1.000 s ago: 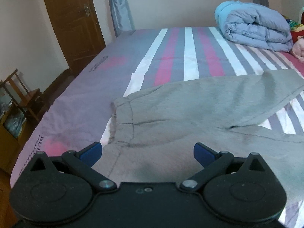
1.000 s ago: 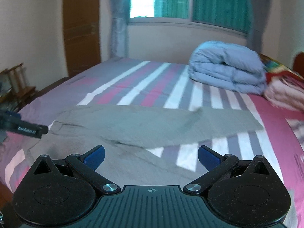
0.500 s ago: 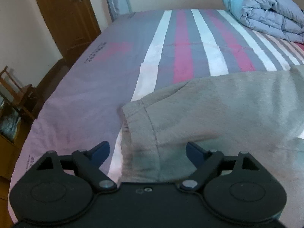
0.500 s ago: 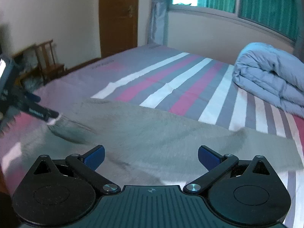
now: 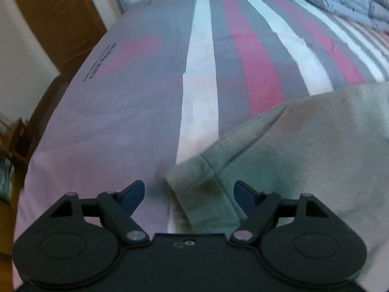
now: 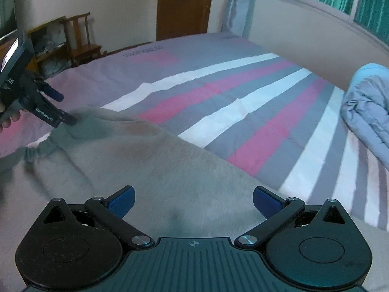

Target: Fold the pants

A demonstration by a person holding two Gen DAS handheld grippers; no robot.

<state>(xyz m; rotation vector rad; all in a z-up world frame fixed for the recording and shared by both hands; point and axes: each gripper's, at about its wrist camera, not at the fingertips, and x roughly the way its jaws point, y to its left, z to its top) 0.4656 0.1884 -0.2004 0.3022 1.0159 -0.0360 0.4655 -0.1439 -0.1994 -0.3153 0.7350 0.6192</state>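
We see grey pants flat on striped bed, hem corner between left gripper jaws, just narrowing, not pinching; right gripper jaws wide, empty. Pants' far end cut off.

One pair of grey pants, one striped bed, one folded quilt, one wooden chair, one door, two grippers.

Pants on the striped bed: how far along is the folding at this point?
Early. Done: the grey pants lie spread on the bed, no fold visible. In hand: the left gripper straddles the waistband corner, its jaws just closing but not yet pinching; the right gripper hovers open over the fabric. Left: grasp and make every fold.
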